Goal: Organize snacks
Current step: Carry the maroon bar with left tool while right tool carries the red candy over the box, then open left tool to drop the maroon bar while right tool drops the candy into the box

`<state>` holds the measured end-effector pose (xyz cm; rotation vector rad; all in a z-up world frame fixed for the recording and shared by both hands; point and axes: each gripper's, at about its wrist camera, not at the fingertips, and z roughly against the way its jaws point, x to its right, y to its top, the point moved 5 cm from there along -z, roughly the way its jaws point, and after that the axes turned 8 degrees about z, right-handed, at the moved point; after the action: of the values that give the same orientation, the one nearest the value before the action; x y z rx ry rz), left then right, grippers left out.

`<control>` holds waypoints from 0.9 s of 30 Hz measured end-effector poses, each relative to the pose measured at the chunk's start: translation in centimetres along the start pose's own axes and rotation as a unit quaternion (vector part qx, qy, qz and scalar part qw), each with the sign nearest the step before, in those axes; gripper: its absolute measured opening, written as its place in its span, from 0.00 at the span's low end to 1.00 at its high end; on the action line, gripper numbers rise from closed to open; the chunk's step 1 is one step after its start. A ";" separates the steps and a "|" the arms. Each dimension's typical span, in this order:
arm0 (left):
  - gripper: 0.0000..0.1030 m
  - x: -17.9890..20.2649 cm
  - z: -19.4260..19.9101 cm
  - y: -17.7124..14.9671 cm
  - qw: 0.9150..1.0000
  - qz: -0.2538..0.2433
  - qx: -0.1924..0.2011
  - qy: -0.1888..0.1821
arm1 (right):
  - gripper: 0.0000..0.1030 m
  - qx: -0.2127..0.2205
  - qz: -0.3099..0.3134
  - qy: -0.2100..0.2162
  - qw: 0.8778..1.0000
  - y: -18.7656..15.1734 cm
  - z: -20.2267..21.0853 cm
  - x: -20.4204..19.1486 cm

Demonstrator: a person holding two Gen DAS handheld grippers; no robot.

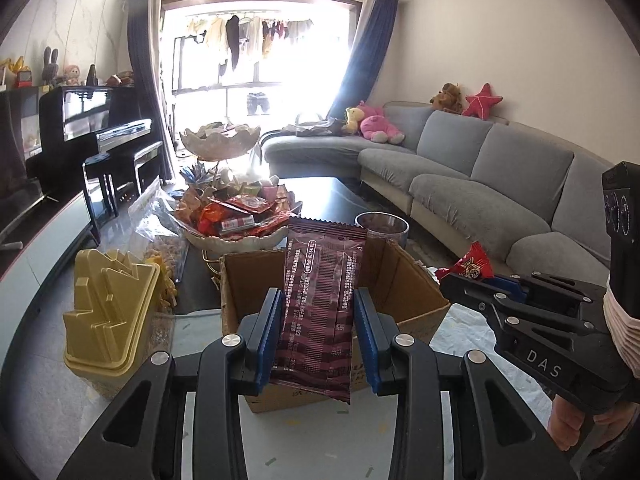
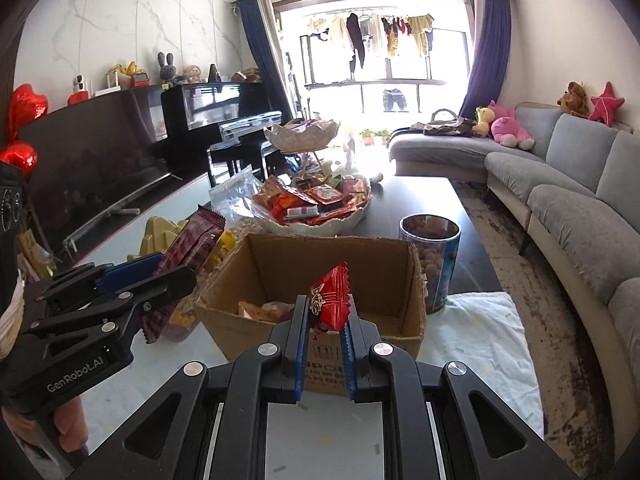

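Observation:
A long maroon snack packet [image 1: 322, 300] stands upright between the blue pads of my left gripper [image 1: 317, 300], which is shut on it above the near wall of an open cardboard box [image 1: 404, 276]. My right gripper [image 2: 328, 308] is shut on a small red snack packet [image 2: 330, 298], held over the same cardboard box [image 2: 304, 264], where a few snacks lie inside. From the left wrist view, the right gripper [image 1: 460, 280] shows at the right with the red packet [image 1: 474, 266]. The left gripper [image 2: 160, 276] and the maroon packet [image 2: 188, 248] appear at the left in the right wrist view.
Behind the box stands a white two-tier bowl stand [image 2: 316, 224] heaped with wrapped snacks. A clear jar of brown balls [image 2: 432, 260] sits to the box's right, a gold lidded bin [image 1: 108, 312] and clear plastic bags [image 1: 160, 220] to its left. A grey sofa [image 2: 568, 200] runs along the right.

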<state>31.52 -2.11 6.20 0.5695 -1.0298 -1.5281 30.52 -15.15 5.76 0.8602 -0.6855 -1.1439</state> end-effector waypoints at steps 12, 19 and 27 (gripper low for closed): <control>0.35 -2.1 -5.6 1.3 0.999 0.034 -0.041 0.003 | 0.16 -0.035 0.002 0.010 0.999 2.1 -5.5 1.3; 0.38 -2.5 -8.4 1.2 0.996 0.042 -0.072 0.019 | 0.16 -0.067 -0.009 0.014 0.998 1.7 -8.4 2.3; 0.53 -3.0 -8.1 1.0 0.996 0.039 -0.065 0.050 | 0.44 -0.084 -0.025 -0.009 0.996 0.9 -9.3 3.2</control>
<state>39.33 -1.58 2.45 0.5026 -0.8596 -1.4716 39.54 -16.01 1.87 0.7291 -0.5769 -1.2358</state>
